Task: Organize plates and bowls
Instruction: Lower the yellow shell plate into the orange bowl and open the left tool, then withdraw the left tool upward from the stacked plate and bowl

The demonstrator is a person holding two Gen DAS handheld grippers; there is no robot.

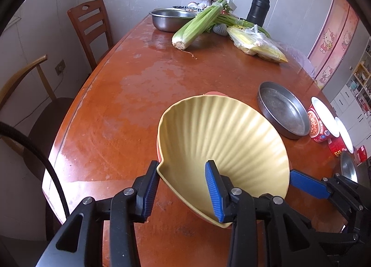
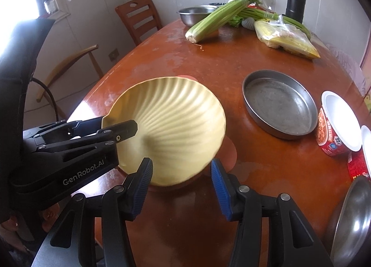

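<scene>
A yellow shell-shaped plate [image 1: 222,132] [image 2: 171,123] lies on a pink plate [image 2: 229,151] whose rim shows around it. My left gripper [image 1: 182,165] straddles the yellow plate's near-left rim by its pointed corner. One finger is outside the corner and the other is over the inside. The jaws stand apart with no firm pinch showing. In the right wrist view this left gripper [image 2: 118,122] reaches in from the left. My right gripper [image 2: 181,162] is open, and the plate's near edge sits in the wide gap between its pads.
A round metal pan [image 2: 280,107] sits right of the plates, with instant-noodle cups [image 2: 336,125] and a steel dish [image 2: 354,220] further right. At the far end of the table [image 1: 129,104] lie celery [image 1: 197,25], a steel bowl [image 1: 169,17], bagged corn [image 1: 257,42] and a black flask [image 1: 258,9]. Chairs [image 1: 90,28] stand along the left.
</scene>
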